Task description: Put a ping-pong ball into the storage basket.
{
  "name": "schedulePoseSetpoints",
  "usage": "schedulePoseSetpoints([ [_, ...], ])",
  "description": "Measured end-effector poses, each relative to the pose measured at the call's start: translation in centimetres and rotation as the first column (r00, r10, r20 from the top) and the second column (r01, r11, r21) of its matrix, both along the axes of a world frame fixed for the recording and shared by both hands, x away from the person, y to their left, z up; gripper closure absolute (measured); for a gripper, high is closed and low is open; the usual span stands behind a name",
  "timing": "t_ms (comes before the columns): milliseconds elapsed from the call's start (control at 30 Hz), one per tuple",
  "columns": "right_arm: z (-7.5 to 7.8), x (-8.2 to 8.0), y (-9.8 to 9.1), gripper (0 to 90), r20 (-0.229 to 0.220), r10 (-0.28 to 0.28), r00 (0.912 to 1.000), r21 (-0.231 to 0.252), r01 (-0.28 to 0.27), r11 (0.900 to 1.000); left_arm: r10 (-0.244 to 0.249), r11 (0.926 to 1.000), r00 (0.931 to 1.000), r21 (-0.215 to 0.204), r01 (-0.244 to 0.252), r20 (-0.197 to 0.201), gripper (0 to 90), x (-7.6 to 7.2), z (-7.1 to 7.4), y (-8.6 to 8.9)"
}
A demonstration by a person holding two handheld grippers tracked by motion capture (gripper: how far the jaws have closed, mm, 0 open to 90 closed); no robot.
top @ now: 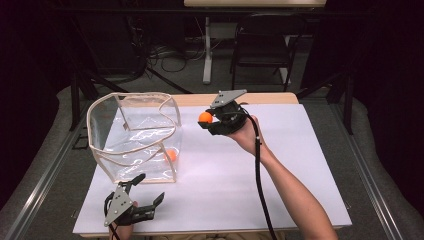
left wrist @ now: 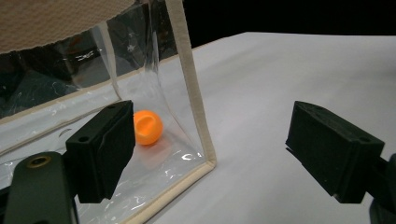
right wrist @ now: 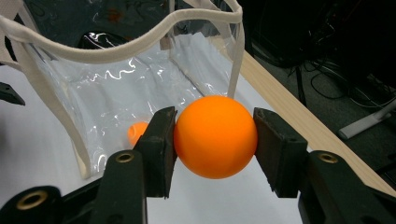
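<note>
A clear plastic bag (top: 135, 135) with cream trim stands open on the white table (top: 280, 165) at the left. One orange ball (top: 171, 155) lies inside it near its front right corner, also seen through the wall in the left gripper view (left wrist: 147, 127). My right gripper (top: 206, 119) hovers right of the bag's rim, shut on a second orange ball (right wrist: 215, 136). My left gripper (top: 148, 188) rests low at the front edge, just before the bag, jaws open with nothing between them.
The bag's trimmed corner (left wrist: 198, 107) stands close to my left gripper's inner jaw. Bare white table stretches to the right of the bag. A wooden strip (right wrist: 299, 121) edges the far side, with a chair (top: 262, 45) and cables behind.
</note>
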State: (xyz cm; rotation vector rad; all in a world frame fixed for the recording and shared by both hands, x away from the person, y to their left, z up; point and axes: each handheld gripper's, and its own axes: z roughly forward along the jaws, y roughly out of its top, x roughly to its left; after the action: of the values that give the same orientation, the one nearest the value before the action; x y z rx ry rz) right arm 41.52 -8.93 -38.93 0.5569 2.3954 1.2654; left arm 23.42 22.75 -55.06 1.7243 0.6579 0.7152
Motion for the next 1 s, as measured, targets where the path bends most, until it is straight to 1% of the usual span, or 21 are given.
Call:
schedulePoseSetpoints([
  [367,0.2,0.1,0.4,51.1,0.008,0.006,1.0,0.017,-0.006,0.9998,0.0,1.0,1.0,-0.002,0.0,0.001,15.6,0.0,0.0,0.0],
  [700,0.5,0.1,0.8,51.2,0.015,0.013,0.9998,0.018,-0.014,0.9997,0.0,1.0,1.0,-0.003,0.0,0.0,15.6,0.1,0.0,0.0],
  [1000,0.8,0.0,1.0,51.2,0.024,0.016,0.9996,0.036,-0.017,0.9992,-0.002,1.0,1.0,-0.003,0.002,0.001,15.6,0.1,0.0,0.0],
])
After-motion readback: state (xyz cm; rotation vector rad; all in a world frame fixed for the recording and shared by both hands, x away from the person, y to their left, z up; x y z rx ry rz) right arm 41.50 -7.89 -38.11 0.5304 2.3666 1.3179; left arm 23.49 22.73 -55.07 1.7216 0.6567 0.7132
